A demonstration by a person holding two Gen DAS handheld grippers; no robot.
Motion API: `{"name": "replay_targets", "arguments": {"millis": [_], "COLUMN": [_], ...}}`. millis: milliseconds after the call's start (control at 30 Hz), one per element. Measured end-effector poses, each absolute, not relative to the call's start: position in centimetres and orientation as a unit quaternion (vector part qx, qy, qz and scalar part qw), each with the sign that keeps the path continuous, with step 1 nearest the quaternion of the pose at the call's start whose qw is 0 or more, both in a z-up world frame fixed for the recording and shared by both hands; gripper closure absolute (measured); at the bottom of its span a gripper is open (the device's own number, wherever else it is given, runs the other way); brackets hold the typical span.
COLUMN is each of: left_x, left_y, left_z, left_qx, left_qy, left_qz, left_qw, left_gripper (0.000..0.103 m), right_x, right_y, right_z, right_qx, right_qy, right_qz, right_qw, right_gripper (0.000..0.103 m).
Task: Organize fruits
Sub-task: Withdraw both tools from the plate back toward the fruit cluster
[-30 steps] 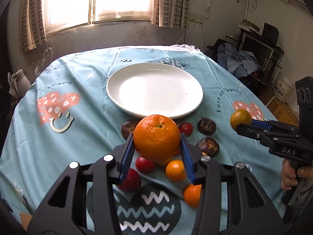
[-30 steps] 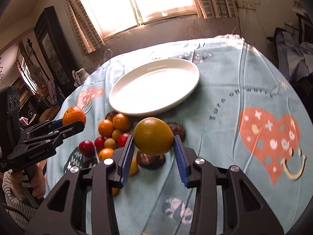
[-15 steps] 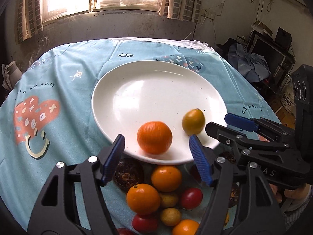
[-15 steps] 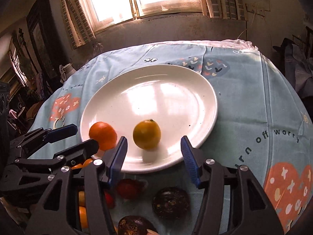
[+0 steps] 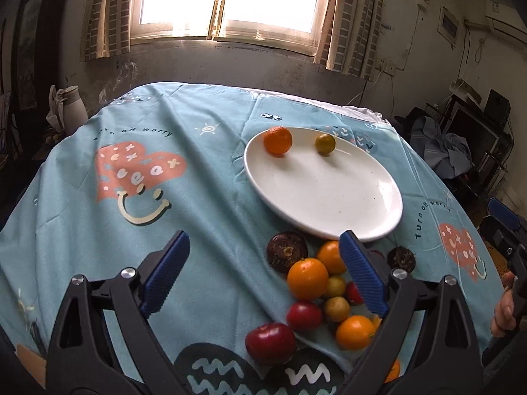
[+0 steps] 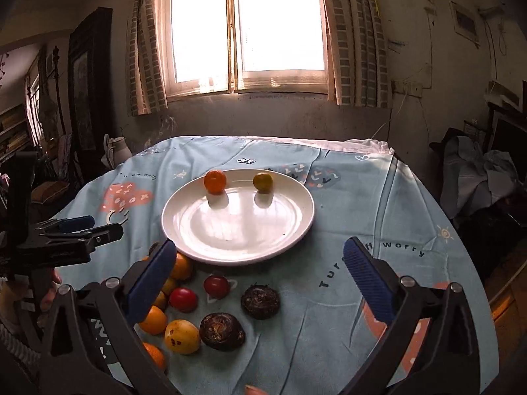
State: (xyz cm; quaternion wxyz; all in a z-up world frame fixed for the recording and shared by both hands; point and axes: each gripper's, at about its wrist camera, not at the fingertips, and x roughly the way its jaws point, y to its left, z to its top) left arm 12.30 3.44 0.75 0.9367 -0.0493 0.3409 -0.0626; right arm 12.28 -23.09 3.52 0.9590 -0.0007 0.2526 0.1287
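Nearest the cameras, the left tool (image 5: 263, 270) and the right tool (image 6: 260, 279) both stand wide apart with nothing between the blue pads — their jaws have just been opening. Just beyond, a heap of loose fruit (image 5: 316, 293) lies on the desk's blue cloth (image 5: 204, 204), touching the near rim of the white plate (image 6: 197, 250). At the plate's far edge rest an orange (image 6: 215, 181) and a yellow-green citrus (image 6: 263, 182) — side by side, apart.

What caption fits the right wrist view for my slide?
Open right gripper above loose fruit; round orange mandarin and yellow-green citrus sit apart on the white plate.
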Motion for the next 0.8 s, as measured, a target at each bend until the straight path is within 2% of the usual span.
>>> {"name": "replay_targets", "arguments": {"millis": [167, 500, 800], "left_x": [8.0, 7.7, 8.2], "left_y": [4.0, 2.4, 2.4], "left_z": [-1.8, -3.6, -3.8], "left_qx": [-0.017, 0.029, 0.026], "left_qy": [0.366, 0.398, 0.411], "left_qz": [-0.044, -0.038, -0.052], "left_qw": [0.929, 0.916, 0.910], "left_gripper": [0.009, 0.008, 0.008], "right_x": [9.7, 10.1, 8.1], "right_y": [-22.9, -23.2, -23.4], "right_z": [1.9, -0.9, -1.3], "right_qx": [0.017, 0.089, 0.080], "right_qy": [0.253, 0.329, 0.315], "right_qz": [0.164, 0.192, 0.179], "right_qw": [0.953, 0.920, 0.929], "right_gripper": [0.001, 0.001, 0.001]}}
